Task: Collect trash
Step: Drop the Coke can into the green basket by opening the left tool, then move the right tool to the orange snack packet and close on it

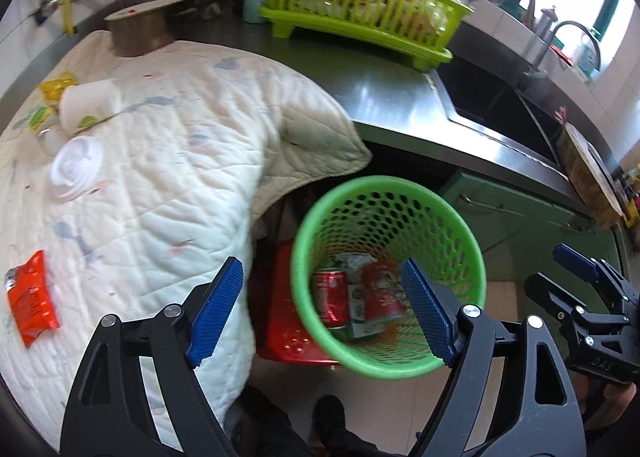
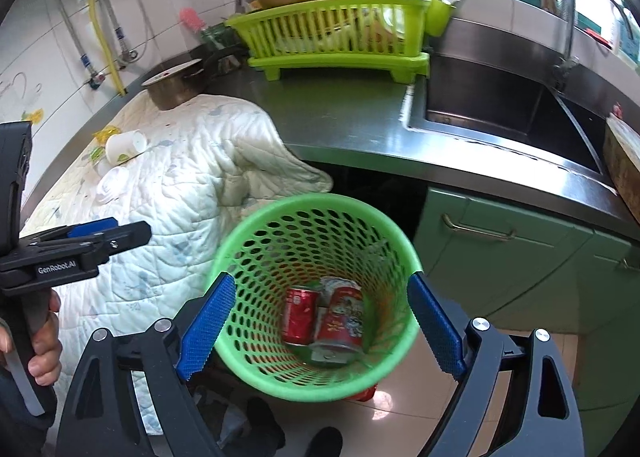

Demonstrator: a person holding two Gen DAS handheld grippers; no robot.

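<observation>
Left tongs (image 1: pixel 322 311): blue pads spread wide, nothing between them, hanging over the near rim of the green basket (image 1: pixel 304 225). Right tongs (image 2: pixel 322 327): likewise spread wide and empty, straddling the same basket from above.

Basket stands on the floor below the bench (image 1: pixel 384 97) edge, against a red stool (image 1: pixel 280 341). Inside, at the bottom: red can (image 2: pixel 300 315), a second red printed can (image 2: pixel 344 323), and a crumpled wrapper between them.

Left on the quilted cloth (image 1: pixel 168 161) over the bench: orange wrapper (image 1: pixel 30 297) nearest, white plastic lid (image 1: pixel 76 167), tipped white cup (image 1: pixel 86 103), yellow wrapper (image 1: pixel 56 85), a green-printed scrap beside the cup.

Judgement: task partly done. A few pieces binned, roughly five still out. Orange wrapper looks the closest pick for the left tongs.
</observation>
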